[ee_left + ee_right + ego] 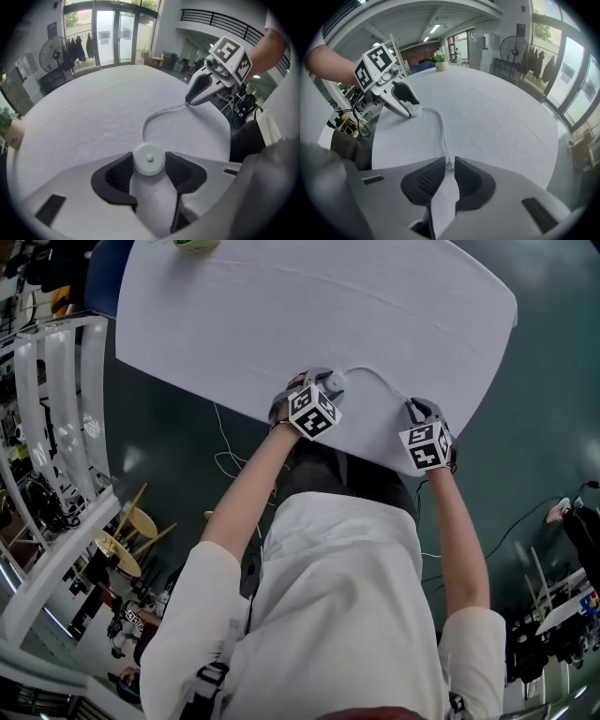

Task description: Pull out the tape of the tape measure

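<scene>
A small round white tape measure sits on the white table, near its front edge. My left gripper is shut on its case, one dark pad against each side. In the head view the case shows just past the left gripper. A thin pale tape curves out of it across the tabletop to my right gripper. In the right gripper view, the right gripper is shut on the tape's end. From there the tape runs back to the left gripper.
A potted plant stands at the table's far side, also at the top edge in the head view. The table's near edge lies just under both grippers. A standing fan, a clothes rack and glass doors are beyond the table.
</scene>
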